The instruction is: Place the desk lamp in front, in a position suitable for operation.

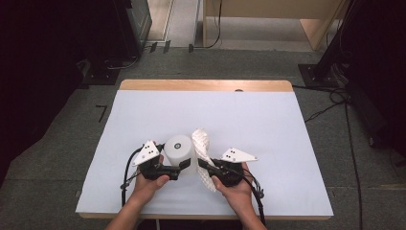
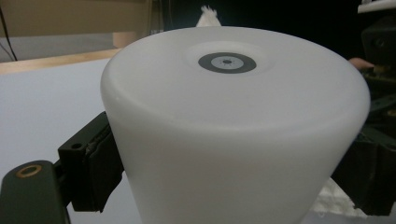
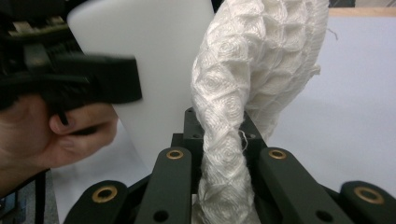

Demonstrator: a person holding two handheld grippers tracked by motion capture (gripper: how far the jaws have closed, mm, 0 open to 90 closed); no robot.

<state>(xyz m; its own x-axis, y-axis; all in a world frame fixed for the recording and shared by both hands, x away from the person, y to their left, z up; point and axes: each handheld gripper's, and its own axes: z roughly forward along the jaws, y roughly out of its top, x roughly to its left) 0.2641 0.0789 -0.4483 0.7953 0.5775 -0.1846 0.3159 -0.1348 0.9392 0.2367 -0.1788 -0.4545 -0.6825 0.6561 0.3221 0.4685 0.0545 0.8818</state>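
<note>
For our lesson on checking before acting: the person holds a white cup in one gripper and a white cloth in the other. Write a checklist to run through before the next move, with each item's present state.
1. Left gripper clamps the white cup: ok, a black pad presses its side wall.
2. Right gripper holds the white cloth: ok, jaws shut on the bunched fabric in the right gripper view.
3. Cup stands upside down, base up: ok.
4. Cloth touches the cup wall: cannot tell; they sit close together.
5. Cup rim rests on the table: cannot tell, rim hidden.
6. Room around the work on the table: ok.
</note>
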